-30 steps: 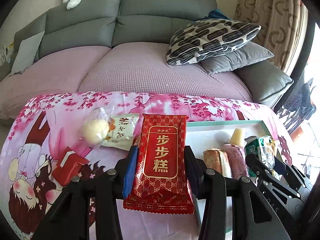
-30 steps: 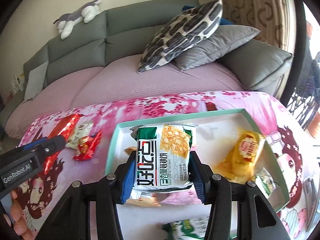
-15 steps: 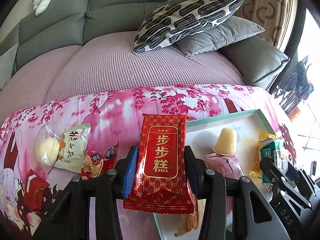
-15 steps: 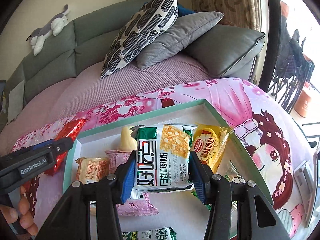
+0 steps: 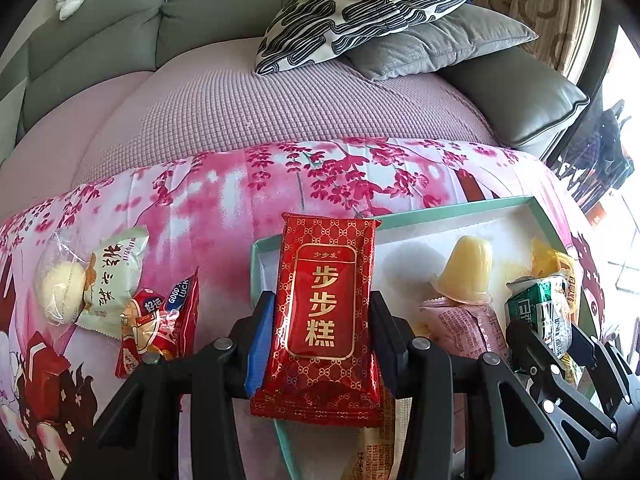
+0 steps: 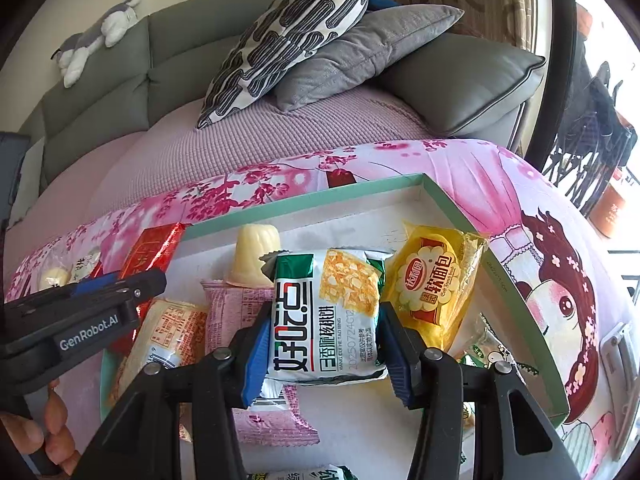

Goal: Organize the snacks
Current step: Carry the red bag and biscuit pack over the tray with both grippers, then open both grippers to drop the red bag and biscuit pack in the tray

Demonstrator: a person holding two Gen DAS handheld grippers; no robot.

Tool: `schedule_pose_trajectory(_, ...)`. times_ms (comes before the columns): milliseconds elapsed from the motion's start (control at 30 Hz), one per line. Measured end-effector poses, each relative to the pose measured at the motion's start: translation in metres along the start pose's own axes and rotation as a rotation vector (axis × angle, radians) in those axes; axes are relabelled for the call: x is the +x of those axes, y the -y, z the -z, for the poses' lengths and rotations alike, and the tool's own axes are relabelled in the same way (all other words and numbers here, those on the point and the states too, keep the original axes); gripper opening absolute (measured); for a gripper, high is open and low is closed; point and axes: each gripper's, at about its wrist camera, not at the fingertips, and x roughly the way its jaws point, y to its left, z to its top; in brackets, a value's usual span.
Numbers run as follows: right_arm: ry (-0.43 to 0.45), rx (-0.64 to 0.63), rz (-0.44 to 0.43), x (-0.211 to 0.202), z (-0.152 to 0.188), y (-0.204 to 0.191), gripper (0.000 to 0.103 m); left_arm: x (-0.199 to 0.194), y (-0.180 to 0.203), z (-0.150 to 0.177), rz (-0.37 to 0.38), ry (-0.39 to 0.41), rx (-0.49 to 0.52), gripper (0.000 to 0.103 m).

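My left gripper [image 5: 320, 320] is shut on a red cake packet [image 5: 326, 312], held over the left end of a white tray with a green rim [image 5: 452, 208]. My right gripper [image 6: 324, 332] is shut on a green-and-white biscuit packet [image 6: 328, 312], held over the middle of the tray [image 6: 320, 204]. In the tray lie a pale jelly cup [image 6: 254, 256], a yellow soft-bread packet [image 6: 432, 280], a pink packet [image 6: 232, 312] and an orange-print packet [image 6: 160, 340]. The left gripper also shows at the left of the right wrist view [image 6: 120, 292].
On the pink floral cloth [image 5: 224, 200] left of the tray lie a round bun in clear wrap [image 5: 60, 292], a pale green packet [image 5: 112, 276] and small red packets [image 5: 164, 320]. A sofa with cushions [image 5: 380, 12] stands behind. More packets lie at the tray's near side [image 6: 492, 356].
Both grippers have moved to the right with their packets. The red packet now hangs over the tray's left end; the biscuit packet sits over the tray's middle, beside the yellow packet.
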Motion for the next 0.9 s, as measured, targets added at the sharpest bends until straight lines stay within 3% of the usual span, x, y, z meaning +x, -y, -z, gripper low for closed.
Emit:
schedule_pose_trajectory(133,-0.009,-0.001,-0.001,0.001,0.000,0.000,0.053,-0.002,0.001,0.000,0.002,-0.004,0.000,0.048)
schedule_pose_trajectory(267,-0.014,-0.002,-0.001,0.001,-0.001,0.000,0.053,-0.004,0.002,0.001,0.022,-0.013,-0.010,0.056)
schedule_pose_trajectory(500,-0.016,0.001,-0.001,-0.005,-0.003,-0.001,0.066,-0.024,0.002,0.001,0.038,0.010,-0.019,0.063)
schedule_pose_trajectory(900,0.006,0.019,0.002,-0.040,-0.006,0.001,0.066,-0.067,-0.015,0.007,0.007,0.076,-0.054,0.068)
